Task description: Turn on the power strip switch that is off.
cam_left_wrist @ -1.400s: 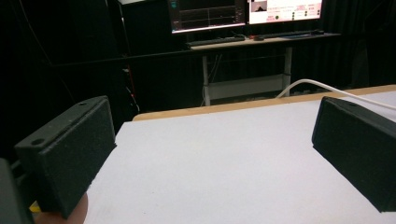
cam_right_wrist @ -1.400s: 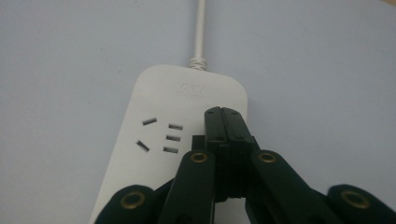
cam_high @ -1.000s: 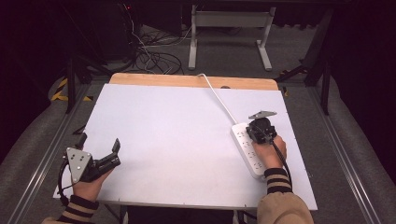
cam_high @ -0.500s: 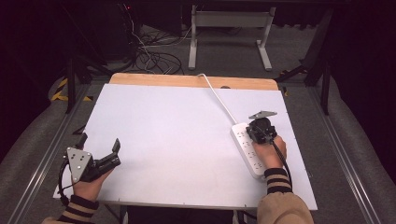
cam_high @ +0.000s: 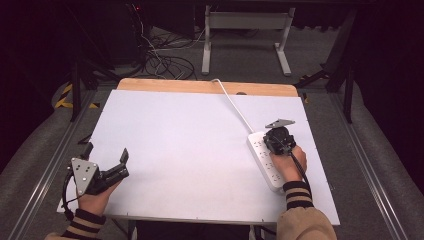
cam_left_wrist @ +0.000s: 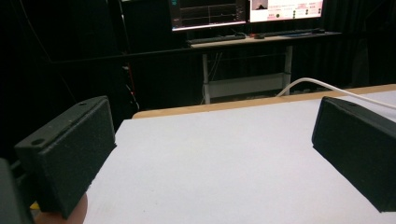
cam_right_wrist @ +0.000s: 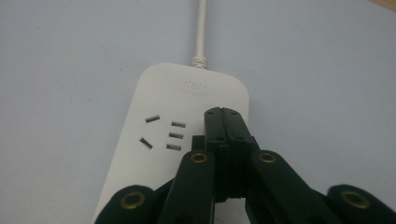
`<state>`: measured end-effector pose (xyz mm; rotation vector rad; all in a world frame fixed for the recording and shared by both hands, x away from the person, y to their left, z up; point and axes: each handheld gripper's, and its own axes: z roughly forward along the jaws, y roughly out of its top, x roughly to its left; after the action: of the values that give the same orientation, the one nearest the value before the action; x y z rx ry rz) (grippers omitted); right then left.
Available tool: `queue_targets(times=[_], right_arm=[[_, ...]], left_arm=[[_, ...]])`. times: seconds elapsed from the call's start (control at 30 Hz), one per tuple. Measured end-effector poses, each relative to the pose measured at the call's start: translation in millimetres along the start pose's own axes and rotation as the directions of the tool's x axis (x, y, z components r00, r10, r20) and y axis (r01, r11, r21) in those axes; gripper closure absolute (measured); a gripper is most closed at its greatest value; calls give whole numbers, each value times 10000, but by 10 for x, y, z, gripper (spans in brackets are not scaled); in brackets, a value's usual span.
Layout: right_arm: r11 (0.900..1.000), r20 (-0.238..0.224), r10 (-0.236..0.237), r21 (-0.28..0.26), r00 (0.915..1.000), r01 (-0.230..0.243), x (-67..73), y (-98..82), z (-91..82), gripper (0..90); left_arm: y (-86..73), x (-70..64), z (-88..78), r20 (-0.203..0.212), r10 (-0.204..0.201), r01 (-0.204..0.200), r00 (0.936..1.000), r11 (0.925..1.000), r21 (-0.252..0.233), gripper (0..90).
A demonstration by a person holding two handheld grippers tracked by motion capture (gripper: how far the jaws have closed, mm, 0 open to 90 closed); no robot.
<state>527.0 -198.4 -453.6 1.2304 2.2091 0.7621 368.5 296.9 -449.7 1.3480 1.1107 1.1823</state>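
A white power strip [cam_high: 258, 150] lies at the table's right side, and its white cable [cam_high: 235, 105] runs toward the far edge. My right gripper [cam_high: 275, 144] stands over the strip's far end, pointing down at it. In the right gripper view the jaws are pressed together with nothing between them. The tip [cam_right_wrist: 223, 116] rests on or just above the strip [cam_right_wrist: 187, 93], right of its first group of sockets. My left gripper [cam_high: 105, 152] is held at the near left corner, open wide and holding nothing. Its two black jaws [cam_left_wrist: 215, 149] stand far apart above the white surface.
A white sheet [cam_high: 190, 130] covers the table, and a wooden edge [cam_high: 200, 86] shows at the far side. Beyond it stand a desk frame [cam_high: 245, 30] and loose cables [cam_high: 160, 60] on the floor. Monitors [cam_left_wrist: 243, 9] stand on a desk far behind.
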Motion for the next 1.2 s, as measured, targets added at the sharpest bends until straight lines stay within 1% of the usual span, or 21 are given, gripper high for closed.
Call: queue_targets(times=[0.07,0.1,0.2,0.3,0.4,0.63,0.77,0.87,0.9,0.93,1.0,1.07,1.1,1.17,1.2], right_arm=[[10000,-199,54,-1,9998,-54,-7,5,-12,900],[10000,-231,-17,-9,9997,17,1,10,-8,900],[9999,-155,-99,-32,9998,98,14,16,0,900],[9998,-345,147,-96,9993,-151,-11,7,2,900],[9998,-409,185,-109,9990,-189,-21,4,3,900],[9998,-353,152,-131,9993,-157,-12,2,2,900],[9995,-377,217,-216,9991,-225,-17,-10,2,900],[9995,-234,180,-261,9996,-186,3,-13,1,900],[9995,-100,43,-300,9999,-46,15,-7,-7,900],[9995,-100,43,-300,9999,-46,15,-7,-7,900],[9986,318,-183,-497,9993,198,22,-5,-30,900],[9949,568,-217,-969,9981,271,2,-10,-84,900],[9933,579,-206,-1125,9981,271,-11,-7,-117,900],[9863,531,-42,-1646,9986,129,-36,1,-210,900],[9834,516,38,-1811,9987,56,-47,4,-252,900]], left_arm=[[0,-4,3,13,-1,1,10000,10000,13,1],[0,-6,4,-10,26,-26,10000,10000,9,1],[-2,-18,3,23,73,-73,10000,10000,29,2],[-2,-14,2,30,55,-55,10000,10000,33,1],[1,-7,0,10,36,-36,10000,10000,13,1],[-4,-22,2,78,64,-64,9999,10000,15,2],[0,-22,3,85,85,-85,9999,10000,12,2],[1,-21,2,90,92,-92,9999,10000,-1,2],[3,-19,2,82,90,-90,9999,10000,9,2],[2,-21,2,66,75,-75,10000,10000,-4,2],[-6,-17,5,75,54,-54,10000,10000,40,3],[-11,-16,9,79,71,-71,9999,10000,50,2],[-8,-14,7,75,71,-71,9999,10000,47,2],[-1,-11,3,46,35,-35,10000,10000,19,3],[2,-12,2,51,29,-29,10000,10000,-6,2]])
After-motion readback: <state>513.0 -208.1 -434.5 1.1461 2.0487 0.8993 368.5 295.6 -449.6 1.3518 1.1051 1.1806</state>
